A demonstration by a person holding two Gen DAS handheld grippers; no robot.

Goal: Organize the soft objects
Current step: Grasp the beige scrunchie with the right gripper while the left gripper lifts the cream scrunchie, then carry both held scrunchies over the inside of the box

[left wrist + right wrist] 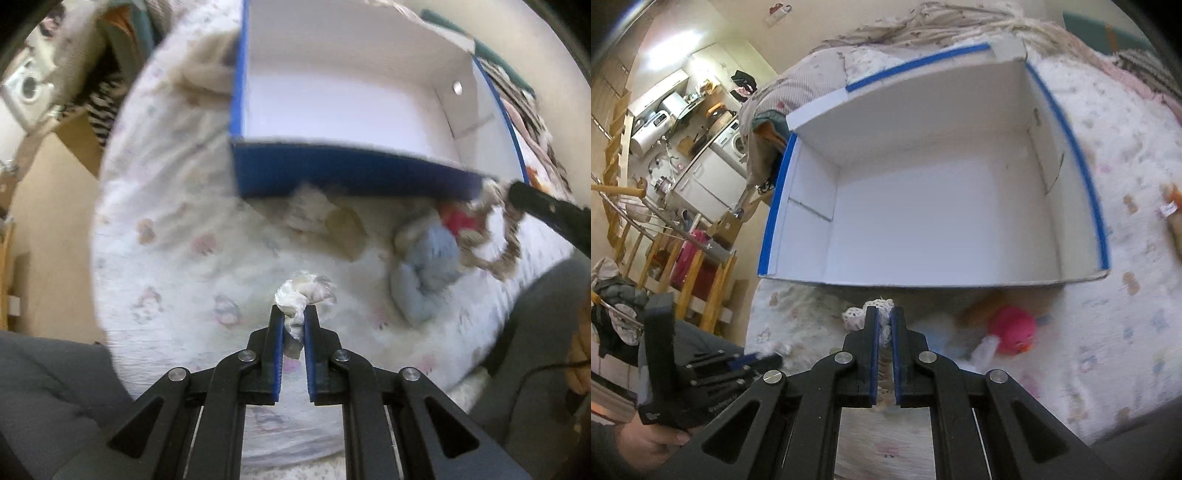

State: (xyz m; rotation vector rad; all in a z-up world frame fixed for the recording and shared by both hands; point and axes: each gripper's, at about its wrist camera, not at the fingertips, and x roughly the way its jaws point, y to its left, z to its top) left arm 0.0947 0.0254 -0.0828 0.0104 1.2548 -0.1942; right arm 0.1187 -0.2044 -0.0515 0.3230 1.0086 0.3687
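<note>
A blue box with a white inside (332,173) (938,206) stands open and empty on a pale patterned bedspread (177,229). My left gripper (294,314) is shut on a small white soft toy (303,291), held above the bedspread in front of the box. My right gripper (883,314) is shut on a cream-and-brown crocheted piece (877,308), held just before the box's near wall; it also shows in the left wrist view (495,236). A light blue soft toy (424,273), a pink one (1012,328) and a beige one (343,225) lie by the box.
The bed's left edge drops to a room with a washing machine (733,142) and a wooden rack (694,266). More bedding and clothes (524,107) lie beyond the box. An orange toy (1172,199) lies to the right of the box.
</note>
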